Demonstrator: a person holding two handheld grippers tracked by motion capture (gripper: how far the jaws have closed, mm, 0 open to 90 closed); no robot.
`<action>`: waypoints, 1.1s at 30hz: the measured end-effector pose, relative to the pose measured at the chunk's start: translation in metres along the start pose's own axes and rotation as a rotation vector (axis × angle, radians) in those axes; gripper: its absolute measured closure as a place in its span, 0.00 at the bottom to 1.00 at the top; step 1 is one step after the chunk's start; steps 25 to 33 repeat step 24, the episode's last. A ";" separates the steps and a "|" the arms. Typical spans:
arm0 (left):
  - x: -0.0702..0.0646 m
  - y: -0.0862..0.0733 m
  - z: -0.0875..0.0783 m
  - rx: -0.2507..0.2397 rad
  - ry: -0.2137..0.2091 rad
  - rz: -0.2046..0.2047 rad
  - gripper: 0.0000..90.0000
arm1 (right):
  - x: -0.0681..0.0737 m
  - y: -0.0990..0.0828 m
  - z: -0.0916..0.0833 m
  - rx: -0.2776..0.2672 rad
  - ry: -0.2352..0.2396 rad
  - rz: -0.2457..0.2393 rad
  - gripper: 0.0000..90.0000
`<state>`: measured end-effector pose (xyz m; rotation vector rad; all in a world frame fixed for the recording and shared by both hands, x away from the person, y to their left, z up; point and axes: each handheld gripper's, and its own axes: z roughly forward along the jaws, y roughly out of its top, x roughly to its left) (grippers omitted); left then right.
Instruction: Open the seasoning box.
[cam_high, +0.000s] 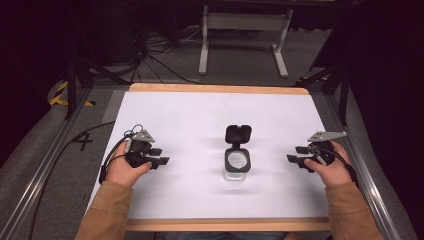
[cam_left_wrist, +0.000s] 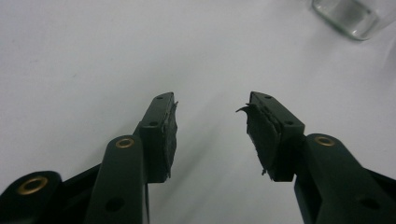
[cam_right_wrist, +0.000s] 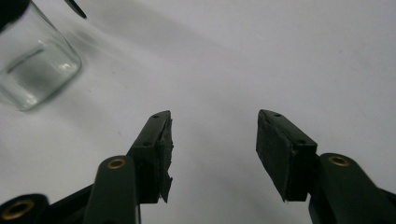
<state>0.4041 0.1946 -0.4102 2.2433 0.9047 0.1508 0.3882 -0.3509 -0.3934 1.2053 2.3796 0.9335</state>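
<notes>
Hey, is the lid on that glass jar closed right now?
No, the glass jar has its black lid flipped open, tilted back behind the round mouth.

A white table top (cam_high: 200, 115) with a light wooden edge (cam_high: 215, 88) stands on a grey carpeted floor (cam_high: 240, 55). Beyond its far edge stands a pale metal frame stand (cam_high: 244, 30), with black cables (cam_high: 155, 52) lying on the floor to its left. Yellow-and-black striped tape (cam_high: 61, 95) marks the floor at the left.

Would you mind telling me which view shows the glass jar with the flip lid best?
The high view: the whole jar stands mid-table with its black lid open. The left gripper view catches only a bottom corner; the right gripper view, its blurred lower part.
</notes>
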 end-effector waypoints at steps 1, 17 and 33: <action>0.001 0.000 0.001 0.015 0.005 0.001 0.57 | -0.001 -0.001 0.002 0.013 -0.002 -0.002 0.49; -0.008 0.000 0.022 0.100 -0.041 0.052 0.37 | 0.005 -0.009 0.028 0.074 0.001 -0.032 0.46; -0.011 0.002 0.022 0.107 -0.030 0.072 0.34 | 0.016 -0.008 0.037 0.083 0.032 -0.058 0.45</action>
